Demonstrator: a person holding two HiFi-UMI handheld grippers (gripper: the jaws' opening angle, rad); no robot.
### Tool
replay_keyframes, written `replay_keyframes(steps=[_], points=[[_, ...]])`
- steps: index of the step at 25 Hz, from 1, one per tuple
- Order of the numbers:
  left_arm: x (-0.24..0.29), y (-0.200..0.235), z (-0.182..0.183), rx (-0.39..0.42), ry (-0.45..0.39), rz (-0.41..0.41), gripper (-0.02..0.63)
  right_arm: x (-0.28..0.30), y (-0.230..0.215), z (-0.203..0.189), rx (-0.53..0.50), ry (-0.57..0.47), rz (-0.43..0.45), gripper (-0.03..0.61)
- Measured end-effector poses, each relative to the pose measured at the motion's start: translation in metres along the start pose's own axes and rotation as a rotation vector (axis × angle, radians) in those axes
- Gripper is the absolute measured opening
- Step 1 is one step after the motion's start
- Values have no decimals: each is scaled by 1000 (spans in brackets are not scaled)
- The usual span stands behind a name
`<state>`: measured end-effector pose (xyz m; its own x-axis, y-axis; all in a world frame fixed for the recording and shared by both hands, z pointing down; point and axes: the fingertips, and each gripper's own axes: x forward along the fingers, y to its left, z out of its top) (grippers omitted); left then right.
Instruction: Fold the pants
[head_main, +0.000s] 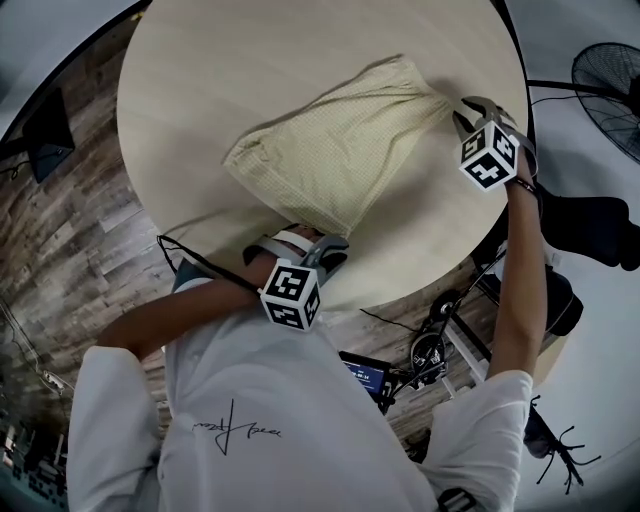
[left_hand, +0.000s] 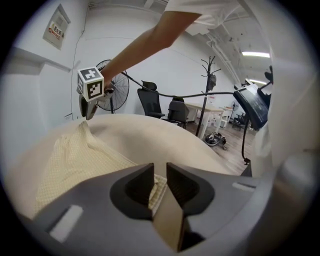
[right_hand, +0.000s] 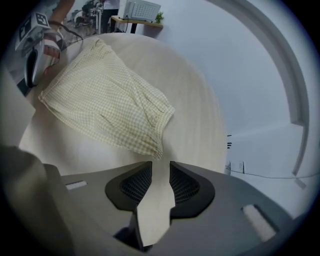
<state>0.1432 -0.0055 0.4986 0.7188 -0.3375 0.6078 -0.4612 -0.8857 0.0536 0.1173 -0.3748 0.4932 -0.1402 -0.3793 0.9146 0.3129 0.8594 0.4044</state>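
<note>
Head view: pale yellow checked pants lie in a flat bundle on the round wooden table, spread from the table's middle toward its near edge and its right rim.

At the table's near edge, the left gripper meets the hem of the cloth. In the left gripper view its jaws stand narrow, with a fold of the pants pinched in the slit between them.

At the table's right rim, the right gripper sits by the pants' pointed corner. In the right gripper view its jaws stand a small way apart and hold nothing. Bare tabletop shows through the gap, and the gathered edge of the pants lies just past the tips, not touching them.

Each gripper also appears in the other's view, at the table's far side: the right and the left.
</note>
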Motion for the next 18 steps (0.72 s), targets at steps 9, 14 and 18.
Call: replay_keyframes(steps=[9, 14, 18], points=[[-28, 14, 3, -31, -34, 78, 85, -22, 20, -2, 177, -48, -36, 0], [-50, 36, -6, -67, -28, 166, 84, -37, 31, 7, 275, -102, -68, 0], [-73, 61, -21, -174, -32, 247, 84, -46, 44, 19, 349, -134, -88, 0]])
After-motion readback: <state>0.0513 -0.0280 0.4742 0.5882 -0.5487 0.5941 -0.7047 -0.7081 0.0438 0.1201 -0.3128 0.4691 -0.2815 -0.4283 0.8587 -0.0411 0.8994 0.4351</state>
